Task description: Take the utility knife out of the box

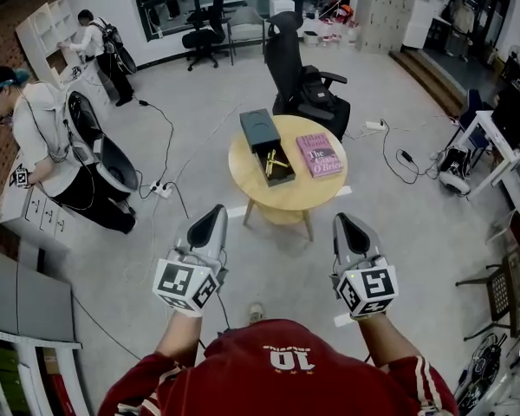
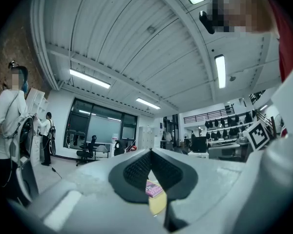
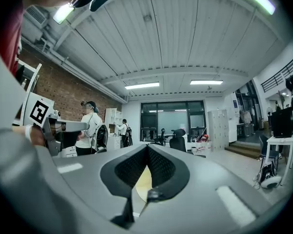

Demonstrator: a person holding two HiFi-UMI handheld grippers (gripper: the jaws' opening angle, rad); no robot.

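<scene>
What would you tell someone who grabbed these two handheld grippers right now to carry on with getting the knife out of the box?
Left gripper: jaws shut, empty, held level short of the table.
Right gripper: the same, shut and empty.
Things: the box sits open on the round table, and the yellowish utility knife lies inside it. A pink book lies beside the box.
Done: nothing beyond the box being open.
Left: step closer, open one gripper, grasp the knife and lift it out.
</scene>
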